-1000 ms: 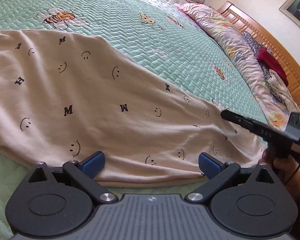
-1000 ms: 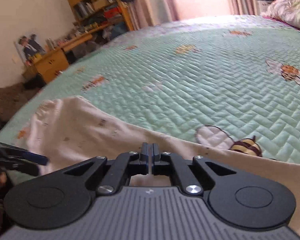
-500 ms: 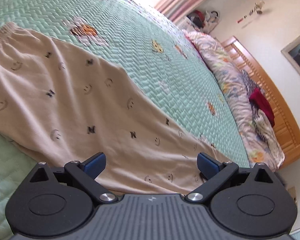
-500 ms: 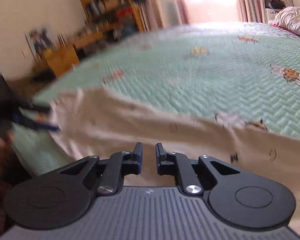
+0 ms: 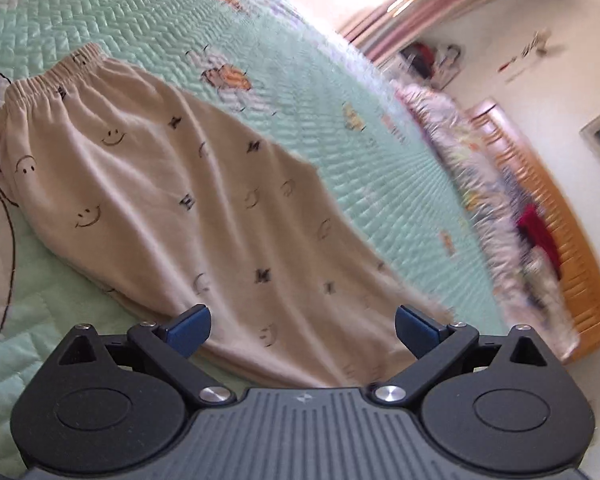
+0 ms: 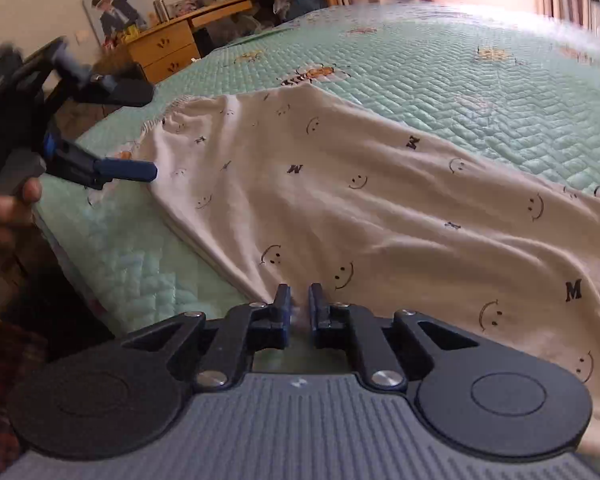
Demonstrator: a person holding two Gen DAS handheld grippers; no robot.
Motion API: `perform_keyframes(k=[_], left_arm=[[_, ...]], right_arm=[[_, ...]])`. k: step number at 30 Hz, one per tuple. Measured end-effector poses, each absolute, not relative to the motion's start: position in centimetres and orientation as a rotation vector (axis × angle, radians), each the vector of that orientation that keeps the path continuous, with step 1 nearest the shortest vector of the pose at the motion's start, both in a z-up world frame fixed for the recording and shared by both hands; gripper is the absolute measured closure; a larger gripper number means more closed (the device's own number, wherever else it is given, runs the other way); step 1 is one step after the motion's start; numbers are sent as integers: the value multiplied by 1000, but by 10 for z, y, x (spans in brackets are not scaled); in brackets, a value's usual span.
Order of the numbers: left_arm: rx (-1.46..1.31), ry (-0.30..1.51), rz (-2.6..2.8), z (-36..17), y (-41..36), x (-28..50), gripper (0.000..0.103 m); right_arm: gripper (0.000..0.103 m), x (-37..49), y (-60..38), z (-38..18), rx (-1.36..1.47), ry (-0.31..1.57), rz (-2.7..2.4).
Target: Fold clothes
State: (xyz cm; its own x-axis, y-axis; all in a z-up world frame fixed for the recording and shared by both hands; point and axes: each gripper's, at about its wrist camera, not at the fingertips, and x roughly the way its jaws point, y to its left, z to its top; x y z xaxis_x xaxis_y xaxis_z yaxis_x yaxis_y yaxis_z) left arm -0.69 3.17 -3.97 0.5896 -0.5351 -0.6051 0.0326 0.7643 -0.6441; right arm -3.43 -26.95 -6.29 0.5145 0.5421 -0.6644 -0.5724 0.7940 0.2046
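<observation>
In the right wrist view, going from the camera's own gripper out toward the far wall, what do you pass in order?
right gripper → cream trousers with smiley print → green quilted bedspread → wooden desk by the wall.

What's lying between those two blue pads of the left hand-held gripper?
In the left wrist view, the cream smiley-print trousers lie between and beyond the left hand-held gripper's wide-apart pads, unpinched.
</observation>
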Motion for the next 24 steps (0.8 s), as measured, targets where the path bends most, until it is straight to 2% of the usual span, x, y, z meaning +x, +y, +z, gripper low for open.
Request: perform_keyframes(k=[4, 7, 10, 13, 14, 15, 16, 18, 24], left_arm=[[-679, 901, -414, -44, 39, -5, 4], [-675, 841, -434, -29, 44, -6, 4], [-635, 816, -403, -25, 46, -1, 2], [-637, 899, -318, -51, 50, 10, 5], [-648, 907, -314, -57, 52, 11, 9], [-658, 913, -312, -62, 55, 11, 9], [-661, 909, -320, -60, 57, 11, 9], [-658, 905, -322, -57, 61, 11, 9], [-604, 883, -323, -42, 49, 5, 9]], right_arm=[[89, -26, -273, -33, 13, 759, 707], [84, -1, -272, -18, 88, 718, 709], [84, 32, -266, -19, 132, 726, 690], [84, 77, -267, -43, 175, 814, 622], [90, 93, -272, -55, 178, 846, 557], [103, 101, -281, -60, 203, 842, 526], [103, 106, -290, -61, 240, 825, 515], [91, 95, -305, -51, 291, 763, 525], [85, 49, -324, -38, 214, 707, 530]])
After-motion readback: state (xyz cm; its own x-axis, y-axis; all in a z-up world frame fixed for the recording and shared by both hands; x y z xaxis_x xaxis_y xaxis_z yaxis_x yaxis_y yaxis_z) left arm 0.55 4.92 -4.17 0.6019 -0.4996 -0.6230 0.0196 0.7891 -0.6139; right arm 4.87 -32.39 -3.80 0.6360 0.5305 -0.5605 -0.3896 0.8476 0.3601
